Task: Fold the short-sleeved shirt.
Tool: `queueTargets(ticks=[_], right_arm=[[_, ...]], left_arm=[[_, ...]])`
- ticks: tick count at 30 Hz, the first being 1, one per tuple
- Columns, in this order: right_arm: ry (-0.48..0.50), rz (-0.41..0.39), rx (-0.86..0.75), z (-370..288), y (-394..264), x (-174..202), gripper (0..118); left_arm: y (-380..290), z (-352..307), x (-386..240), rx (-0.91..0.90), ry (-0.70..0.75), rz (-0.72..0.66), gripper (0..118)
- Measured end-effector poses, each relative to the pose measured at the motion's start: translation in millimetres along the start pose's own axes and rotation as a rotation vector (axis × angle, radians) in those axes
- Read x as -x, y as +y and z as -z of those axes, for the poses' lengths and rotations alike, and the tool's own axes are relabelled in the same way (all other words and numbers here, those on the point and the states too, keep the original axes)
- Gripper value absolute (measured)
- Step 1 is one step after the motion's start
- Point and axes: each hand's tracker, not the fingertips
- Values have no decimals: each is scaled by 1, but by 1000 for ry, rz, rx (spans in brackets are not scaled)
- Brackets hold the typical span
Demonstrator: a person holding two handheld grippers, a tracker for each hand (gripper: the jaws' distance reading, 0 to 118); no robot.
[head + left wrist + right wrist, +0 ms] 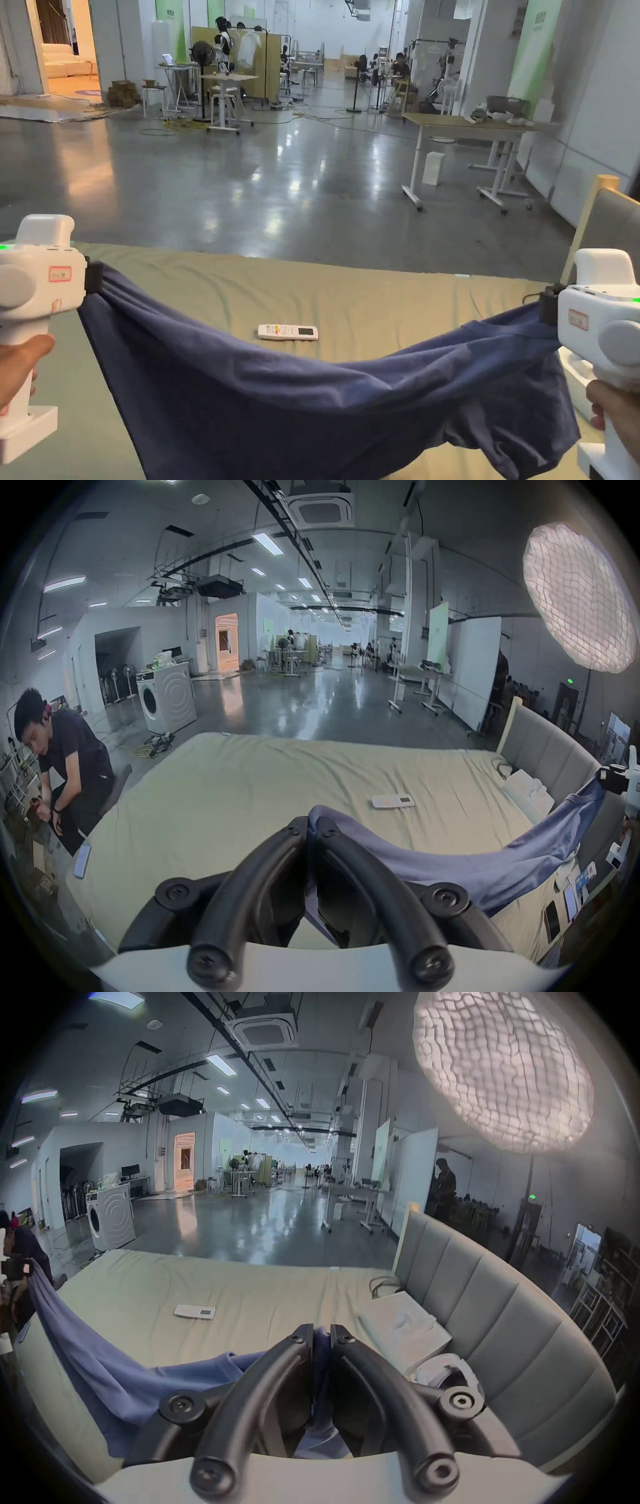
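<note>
— Closest to us in the head view are the two white handles we grip, the left tongs (94, 276) at the left edge and the right tongs (547, 304) at the right edge.

— And the blue shirt (300, 400)?

— It hangs between them like a hammock, one bunched end pinched at each of the tongs, its middle sagging low over the bed (375, 294). A loose flap dangles beneath our right side. Beyond the sag, a white remote (288, 332) lies flat on the sheet, apart from the cloth.

— What do we get from the left gripper view?

— Our left tongs (313, 826) are drawn together on a fold of the shirt (467, 864), which pokes up between the tips. From there the cloth runs off to the right, up to the right tongs (604, 785) held near the grey headboard (554, 757). The remote (393, 801) sits on the bed (242, 791) past the cloth. A person (69, 757) sits at the bed's left side.

— And the right gripper view?

— Same story mirrored: our right tongs (322, 1333) are clamped on the shirt (104, 1366), blue fabric squeezed in the slit between both jaws. It stretches away leftward and rises to the left tongs (26, 1269) at the picture's edge. The remote (194, 1311) lies farther out on the bed (242, 1290), and a white box (405, 1328) rests against the headboard (485, 1303).
</note>
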Motion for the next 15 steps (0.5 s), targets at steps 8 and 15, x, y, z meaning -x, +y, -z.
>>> queueTargets(ticks=[8, 15], right_arm=[[-49, -19, -44, 6, 46, -7, 8], [-61, -13, -53, 36, 79, 3, 8]], left_arm=[[39, 8, 23, -37, 62, -30, 6], [67, 38, 27, -56, 98, -28, 6]])
